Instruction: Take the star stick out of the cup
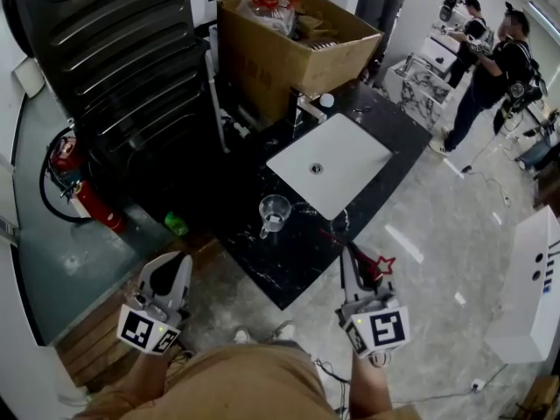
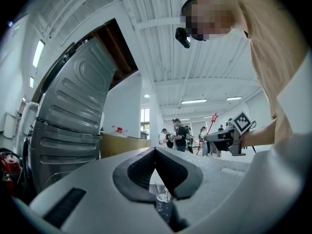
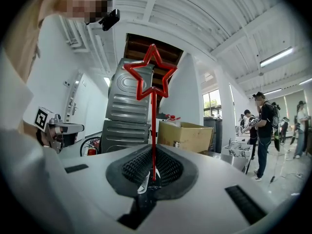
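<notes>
A red star stick [image 1: 381,267] is out of the cup, clamped between the jaws of my right gripper [image 1: 349,254]. In the right gripper view the stick [image 3: 153,126] stands upright from the shut right gripper [image 3: 153,155], star on top. The clear glass cup [image 1: 274,213] stands empty on the black marble counter [image 1: 289,261], in front of the white sink [image 1: 330,164]. My left gripper [image 1: 178,263] hangs left of the counter, jaws together with nothing in them. In the left gripper view the cup [image 2: 162,192] shows below the left gripper [image 2: 156,152].
A large cardboard box [image 1: 293,38] sits behind the sink, beside a dark ribbed appliance [image 1: 105,51]. A fire extinguisher [image 1: 83,191] stands at the left wall. Two people [image 1: 494,68] work at a far counter. A white cabinet [image 1: 534,287] stands at the right.
</notes>
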Motion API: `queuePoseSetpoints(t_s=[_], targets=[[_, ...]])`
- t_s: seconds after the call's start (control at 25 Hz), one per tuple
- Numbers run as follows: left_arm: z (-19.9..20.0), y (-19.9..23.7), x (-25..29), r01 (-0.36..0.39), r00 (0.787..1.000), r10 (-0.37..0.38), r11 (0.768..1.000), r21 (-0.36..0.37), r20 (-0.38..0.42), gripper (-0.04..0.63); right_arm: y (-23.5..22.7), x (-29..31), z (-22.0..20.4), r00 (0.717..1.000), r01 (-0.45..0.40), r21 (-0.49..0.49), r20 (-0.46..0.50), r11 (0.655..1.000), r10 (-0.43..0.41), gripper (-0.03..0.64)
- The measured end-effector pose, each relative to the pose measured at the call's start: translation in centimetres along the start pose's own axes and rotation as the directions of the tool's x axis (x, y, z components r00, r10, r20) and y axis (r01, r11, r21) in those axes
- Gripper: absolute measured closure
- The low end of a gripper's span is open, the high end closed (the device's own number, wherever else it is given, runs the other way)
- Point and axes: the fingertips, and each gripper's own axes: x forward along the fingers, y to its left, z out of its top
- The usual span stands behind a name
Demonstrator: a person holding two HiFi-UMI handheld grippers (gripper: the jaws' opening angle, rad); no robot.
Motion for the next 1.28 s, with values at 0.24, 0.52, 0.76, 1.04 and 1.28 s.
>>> queuePoseSetpoints(t_s=[0.24,0.52,0.76,1.04,1.28], targets=[[0.4,0.3,0.3,-0.003,1.000,0.003,1.000,0.001,0.008,0.595,0.6,-0.6,0.0,1.000,-0.005,0.052,0.021,0.999,0.004,0.603],[0.3,0.1,0.4,0.002,1.000,-0.002,1.000,0.000,0.007,0.595,0.7,-1.5,0.6,0.999,-0.004,0.060,0.047,0.998,0.002,0.603],[0.3,0.1,0.7,0.004,1.000,-0.004,1.000,-0.001,0.011,0.595,0.9,-2.3,1.1,0.998,-0.002,0.049,0.056,0.999,-0.001,0.603],[0.7,0.9,0.5,-0.015,1.000,0.015,1.000,0.007,0.021,0.595,1.8,-2.6,1.4,0.998,-0.033,0.061,0.062,0.998,0.029,0.603],[0.6,1.0,0.4,-0.018,1.000,0.018,1.000,0.005,0.015,0.595,2.2,-2.8,1.7,0.997,-0.047,0.065,0.066,0.997,0.043,0.603]])
